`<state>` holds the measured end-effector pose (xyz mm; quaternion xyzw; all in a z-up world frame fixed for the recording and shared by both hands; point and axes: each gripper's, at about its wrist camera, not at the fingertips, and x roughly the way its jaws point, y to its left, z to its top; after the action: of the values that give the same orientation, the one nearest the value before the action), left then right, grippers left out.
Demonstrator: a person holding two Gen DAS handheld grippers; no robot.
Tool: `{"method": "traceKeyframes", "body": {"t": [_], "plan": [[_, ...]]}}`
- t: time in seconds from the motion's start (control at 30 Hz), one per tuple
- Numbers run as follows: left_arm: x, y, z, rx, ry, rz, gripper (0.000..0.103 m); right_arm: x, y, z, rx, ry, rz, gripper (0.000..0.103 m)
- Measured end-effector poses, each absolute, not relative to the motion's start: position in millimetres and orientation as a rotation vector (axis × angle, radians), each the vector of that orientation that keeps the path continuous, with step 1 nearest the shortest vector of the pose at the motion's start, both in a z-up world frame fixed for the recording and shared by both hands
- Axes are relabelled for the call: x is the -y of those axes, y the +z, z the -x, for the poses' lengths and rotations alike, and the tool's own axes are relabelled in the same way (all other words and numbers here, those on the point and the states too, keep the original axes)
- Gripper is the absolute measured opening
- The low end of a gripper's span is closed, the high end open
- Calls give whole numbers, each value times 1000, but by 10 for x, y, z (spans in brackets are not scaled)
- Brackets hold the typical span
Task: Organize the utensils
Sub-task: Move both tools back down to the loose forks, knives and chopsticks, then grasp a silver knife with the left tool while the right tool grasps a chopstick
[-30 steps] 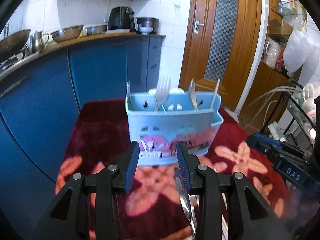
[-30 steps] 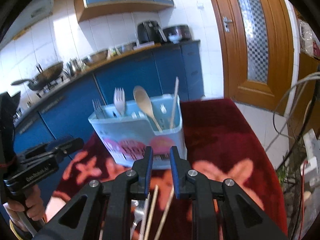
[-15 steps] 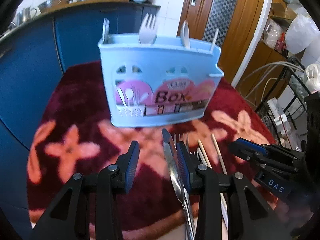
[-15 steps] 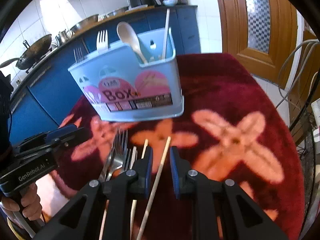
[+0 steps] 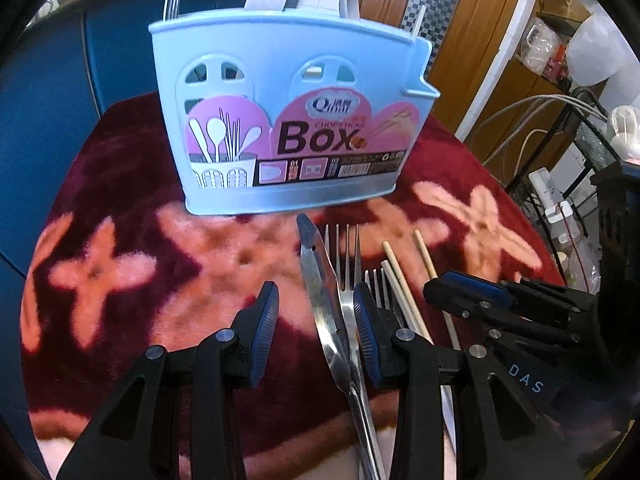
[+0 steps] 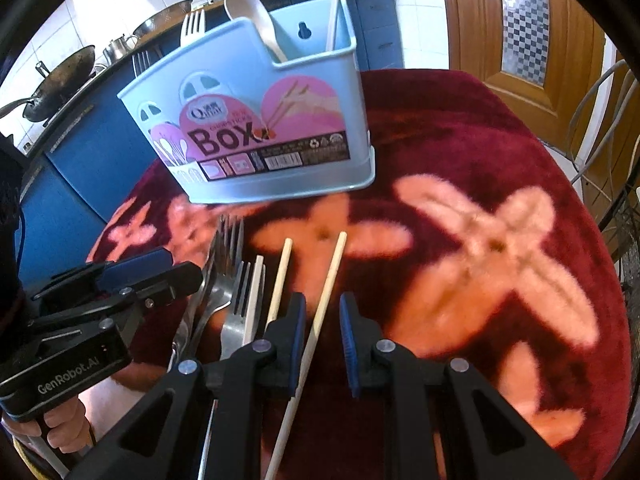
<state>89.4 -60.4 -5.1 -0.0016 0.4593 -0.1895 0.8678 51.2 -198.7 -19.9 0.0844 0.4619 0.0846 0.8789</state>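
A light blue utensil box (image 5: 288, 120) stands upright on the red flowered cloth (image 5: 120, 184), with forks, a spoon and a chopstick sticking out of it. In front of it lie a metal knife (image 5: 316, 276), forks (image 5: 346, 264) and wooden chopsticks (image 5: 400, 280). My left gripper (image 5: 314, 320) hangs open just above the knife, which runs between its fingers near the right one. My right gripper (image 6: 322, 308) is open narrowly, low over one chopstick (image 6: 328, 280) that lies in the gap; the pads do not press it. Another chopstick (image 6: 280, 276) and the forks (image 6: 236, 280) lie to its left.
Blue kitchen cabinets (image 5: 48, 92) stand behind and left of the table, with a wok (image 6: 56, 84) on the counter. A wooden door (image 6: 520, 28) is at the back right. A wire rack with cables (image 5: 560, 140) stands off the table's right edge. A hand (image 6: 60, 428) holds the left gripper.
Both grippers have sunk and tipped down toward the utensils on the cloth. The box now sits higher and larger in both views. The jaw gaps look unchanged.
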Motion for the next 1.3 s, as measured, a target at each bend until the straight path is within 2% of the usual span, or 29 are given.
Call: {"method": "traceKeyframes", "body": {"t": [0.67,0.7,0.77,0.87,1.13,1.23,1.3], "plan": [[420,-151,-959,-986,-383,47,39,2008,-209,-556,-1005,190,-173,17],[413,-155,-961,-988,-384,50,37,2016,-208,-568,-1010,193,-177,17],[408,-163,-973,-997,-395,58,27,2031,-208,-589,-1020,200,-186,15],[400,-170,-988,-1007,-414,77,21,2050,-210,-626,-1039,212,-202,13],[443,-242,-1100,-1070,-504,164,18,2094,-227,-713,-1073,233,-247,11],[437,-233,-1115,-1080,-515,187,6,2124,-222,-724,-1082,244,-259,10],[424,-223,-1102,-1076,-505,189,4,2135,-231,-731,-1084,249,-270,10]]}}
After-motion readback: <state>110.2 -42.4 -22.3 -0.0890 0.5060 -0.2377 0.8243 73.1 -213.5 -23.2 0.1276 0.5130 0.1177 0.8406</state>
